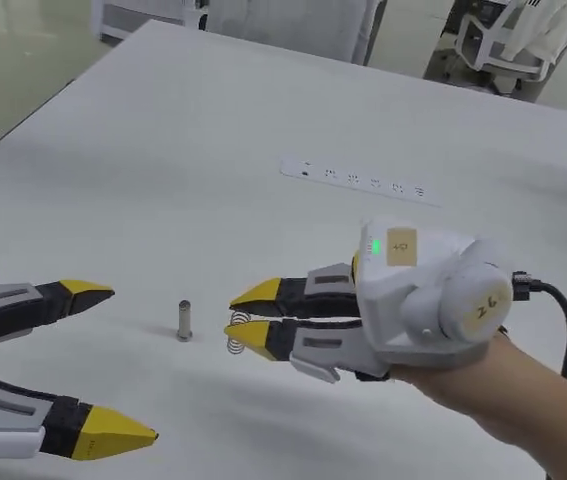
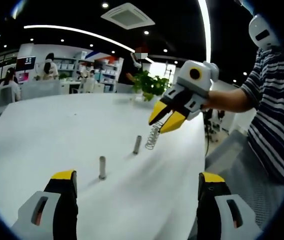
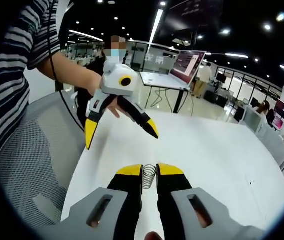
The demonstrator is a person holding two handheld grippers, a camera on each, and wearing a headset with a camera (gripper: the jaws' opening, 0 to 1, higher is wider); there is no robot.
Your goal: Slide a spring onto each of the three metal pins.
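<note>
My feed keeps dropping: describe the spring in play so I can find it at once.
On the wide white table, find the right hand-held gripper, white with yellow-tipped black jaws. Pinched between its tips is the small silver coiled wire spring. Unlike the short upright grey metal pin beside it, it is an open coil, not a smooth cylinder.

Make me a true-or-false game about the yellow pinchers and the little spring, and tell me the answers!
1. The right hand-held gripper pinches a spring. True.
2. The left hand-held gripper is shut tight. False: its jaws stand wide apart.
3. The pins already wear springs. False: the near pin and the far pin stand bare.
4. A white power strip lies on the table. True.
</note>
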